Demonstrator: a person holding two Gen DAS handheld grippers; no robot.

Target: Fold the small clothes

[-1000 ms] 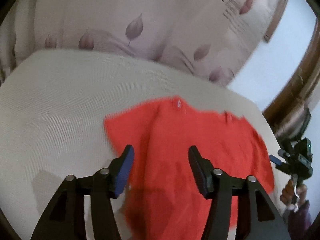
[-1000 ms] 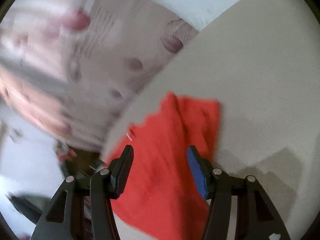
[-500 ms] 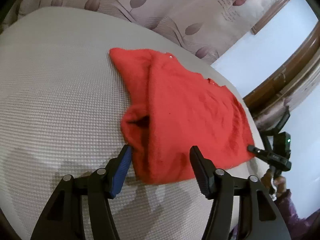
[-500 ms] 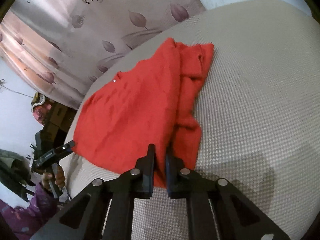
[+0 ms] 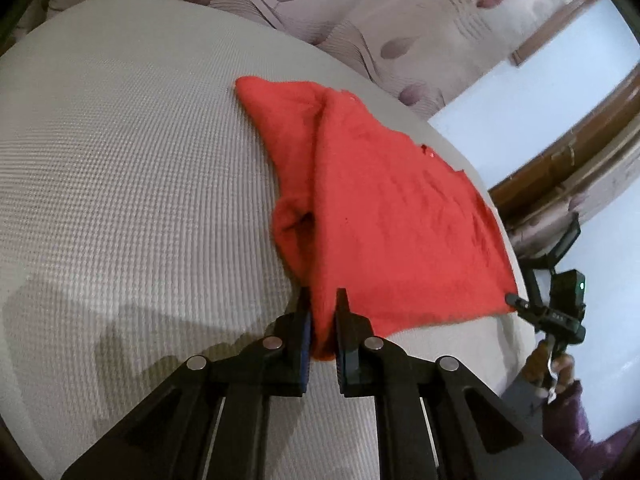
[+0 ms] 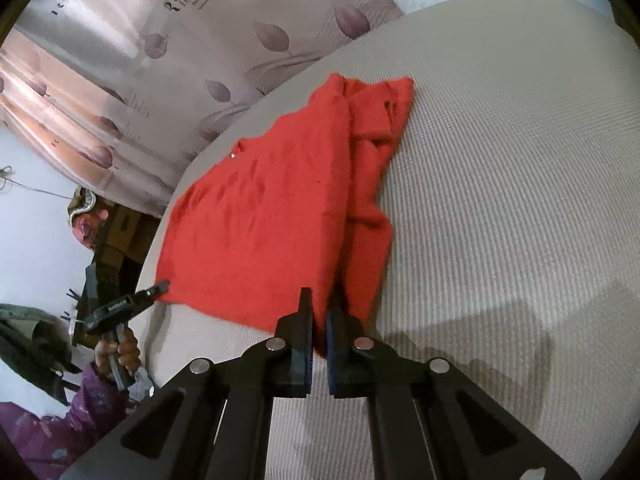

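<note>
Both claws are clamped down: the left claw [image 5: 322, 307] pinches the near corner of the red garment [image 5: 384, 208], and the right claw [image 6: 319, 311] pinches the opposite near corner of it. The garment lies spread on the beige textured bed [image 5: 120, 168], its far edge towards the leaf-patterned curtain [image 5: 320, 4].

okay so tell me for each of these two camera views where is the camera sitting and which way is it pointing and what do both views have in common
Left wrist view: sits on the left gripper, looking forward and down over the red garment on the bed; the right gripper and hand show at right.
Right wrist view: sits on the right gripper, facing down across the same garment; the left gripper and hand show at left.
Shared: garment, bed, leaf-print curtain; each gripper clamps a near garment edge.
</note>
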